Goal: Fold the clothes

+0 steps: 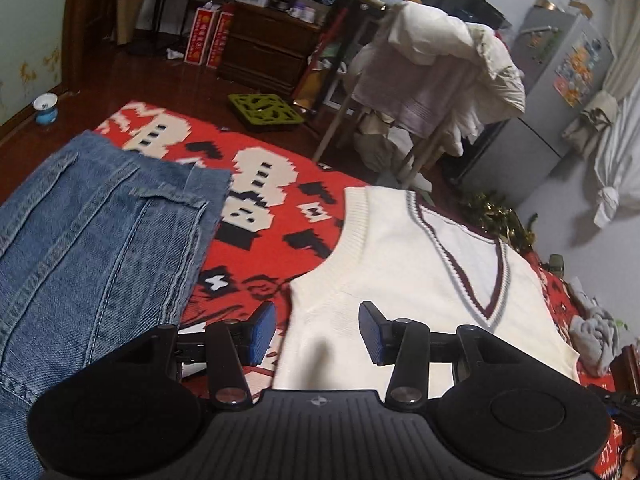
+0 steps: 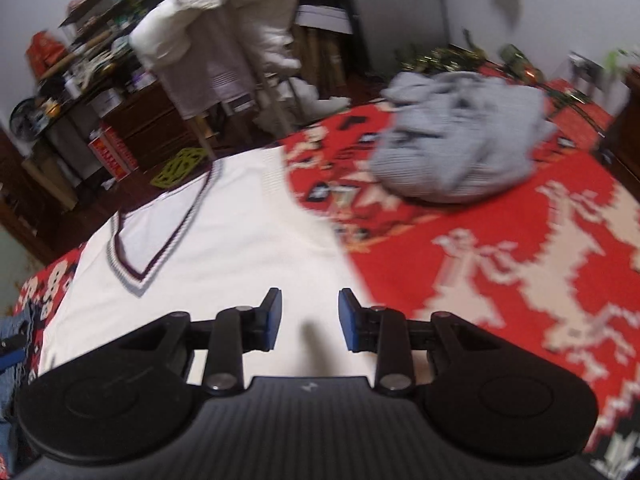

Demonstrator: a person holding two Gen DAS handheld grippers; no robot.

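Observation:
A white knit vest (image 1: pixel 404 264) with a maroon and grey V-neck lies flat on the red patterned blanket (image 1: pixel 272 216). My left gripper (image 1: pixel 318 332) hovers open over the vest's left side edge, nothing between its blue pads. In the right wrist view the same vest (image 2: pixel 224 248) spreads out ahead, and my right gripper (image 2: pixel 310 320) hangs open above its lower right part, also holding nothing. A folded blue denim garment (image 1: pixel 92 248) lies left of the vest. A crumpled grey knit garment (image 2: pixel 460 144) sits on the blanket (image 2: pixel 500 248) beyond the vest to the right.
A chair (image 1: pixel 420 80) draped with white and pale clothes stands beyond the blanket's far edge. A green trivet-like frame (image 1: pixel 266 112) lies on the dark wooden floor. Dark drawers and cluttered shelves (image 1: pixel 264 40) line the back, and a grey fridge (image 1: pixel 552 92) stands at right.

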